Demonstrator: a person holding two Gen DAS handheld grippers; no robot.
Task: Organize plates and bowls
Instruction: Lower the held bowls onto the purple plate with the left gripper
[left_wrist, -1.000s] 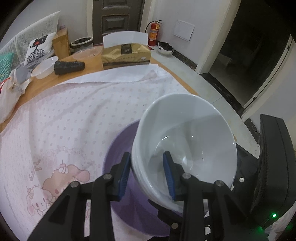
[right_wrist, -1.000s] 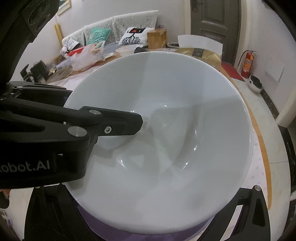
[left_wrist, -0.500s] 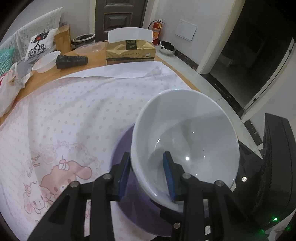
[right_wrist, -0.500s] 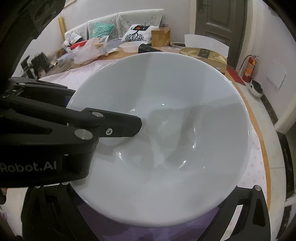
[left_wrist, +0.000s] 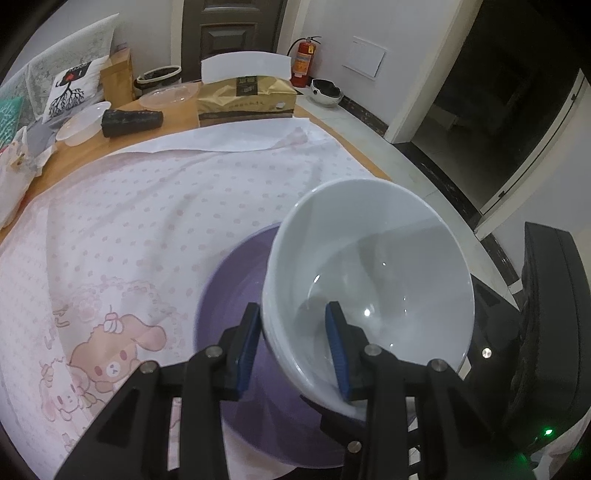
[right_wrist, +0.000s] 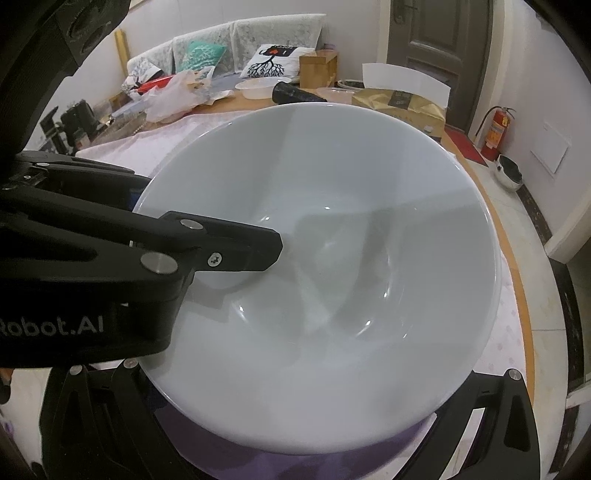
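Observation:
A white bowl (left_wrist: 369, 280) hangs tilted over a purple plate (left_wrist: 229, 295) on the pink dotted cloth. My left gripper (left_wrist: 293, 347) is shut on the bowl's near rim, one blue pad inside and one outside. From the right wrist view the white bowl (right_wrist: 332, 258) fills the picture, with the left gripper's black finger (right_wrist: 221, 247) reaching into it. My right gripper (right_wrist: 295, 454) sits under the bowl with its jaws spread wide; the bowl hides its tips. A strip of the purple plate (right_wrist: 258, 465) shows below.
At the table's far end stand a brown tissue pack (left_wrist: 245, 98), a dark roll (left_wrist: 131, 120) and clear plastic containers (left_wrist: 79, 123). The table edge runs close on the right, with floor beyond. A pink cartoon print (left_wrist: 107, 354) marks the cloth at left.
The white bowl has tipped a little steeper in the left gripper, and more of the purple plate shows to its left. Both hands have stayed nearly in place.

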